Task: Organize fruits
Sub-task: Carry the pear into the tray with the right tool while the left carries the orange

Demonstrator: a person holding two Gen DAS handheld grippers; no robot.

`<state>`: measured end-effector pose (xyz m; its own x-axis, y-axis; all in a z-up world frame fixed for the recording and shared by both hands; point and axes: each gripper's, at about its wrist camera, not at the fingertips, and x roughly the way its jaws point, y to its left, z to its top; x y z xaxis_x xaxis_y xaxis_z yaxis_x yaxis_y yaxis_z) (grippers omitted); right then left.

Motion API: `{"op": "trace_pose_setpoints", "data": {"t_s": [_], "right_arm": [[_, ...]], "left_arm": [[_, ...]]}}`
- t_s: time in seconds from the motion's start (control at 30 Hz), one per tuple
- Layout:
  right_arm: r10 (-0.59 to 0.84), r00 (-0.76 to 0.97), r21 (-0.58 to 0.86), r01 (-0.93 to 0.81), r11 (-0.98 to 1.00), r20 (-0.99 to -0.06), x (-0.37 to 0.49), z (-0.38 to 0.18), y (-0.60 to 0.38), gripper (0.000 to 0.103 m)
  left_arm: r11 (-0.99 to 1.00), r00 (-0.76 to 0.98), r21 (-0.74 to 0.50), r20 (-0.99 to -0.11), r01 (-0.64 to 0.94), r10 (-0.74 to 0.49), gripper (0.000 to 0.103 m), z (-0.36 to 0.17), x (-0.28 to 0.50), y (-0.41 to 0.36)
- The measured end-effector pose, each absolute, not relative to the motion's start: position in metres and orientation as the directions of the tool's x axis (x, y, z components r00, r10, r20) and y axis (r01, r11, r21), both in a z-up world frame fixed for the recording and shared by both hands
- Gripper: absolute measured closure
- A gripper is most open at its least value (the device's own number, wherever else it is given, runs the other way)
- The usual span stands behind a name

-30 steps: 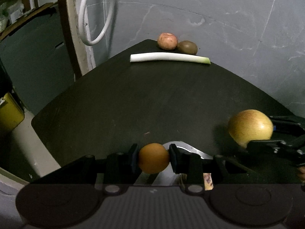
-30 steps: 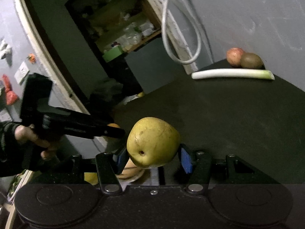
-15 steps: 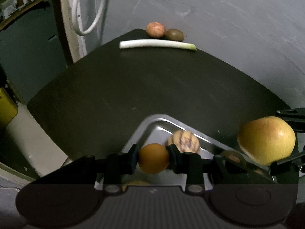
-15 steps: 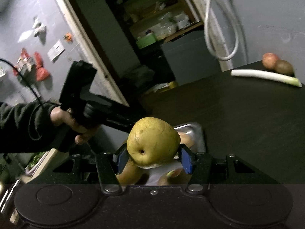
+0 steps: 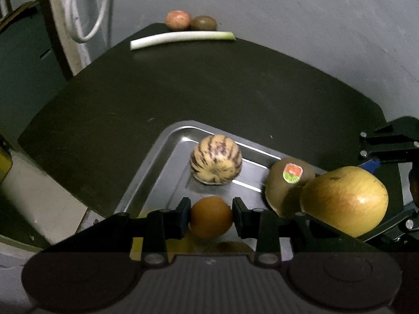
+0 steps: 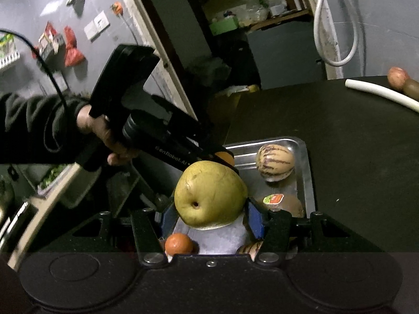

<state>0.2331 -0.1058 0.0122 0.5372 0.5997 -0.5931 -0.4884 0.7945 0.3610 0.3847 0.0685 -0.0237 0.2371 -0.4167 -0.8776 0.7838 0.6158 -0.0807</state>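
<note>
Left wrist cam sits close above the metal tray (image 5: 157,157), looking steeply down and out across the dark table (image 5: 209,86) to the wall. Right wrist cam looks shallower, toward the doorway. Both share tray, striped melon (image 5: 216,162), leek (image 5: 180,38).

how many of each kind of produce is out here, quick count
striped melons: 2
small orange fruits: 2
kiwis: 2
pear: 1
reddish round fruit: 1
leek: 1
total: 9 (a yellow shape under the near gripper is too hidden to count)
</note>
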Motion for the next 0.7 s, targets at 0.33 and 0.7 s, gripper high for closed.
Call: {"op": "trace_pose_setpoints", "data": {"t_s": [0.33, 0.7], "right_arm": [[0.526, 0.476, 0.265, -0.512, 0.817, -0.704, 0.237, 0.008, -0.084, 0.046], [0.481, 0.404, 0.209, -0.557, 0.804, -0.778, 0.244, -0.002, -0.064, 0.059]], "left_arm": [[0.544, 0.212, -0.015, -0.911, 0.839, -0.353, 0.066, -0.030, 0.379, 0.053], [0.506, 0.203, 0.017, -0.927, 0.862, -0.314, 0.066, -0.033, 0.391, 0.047]]}}
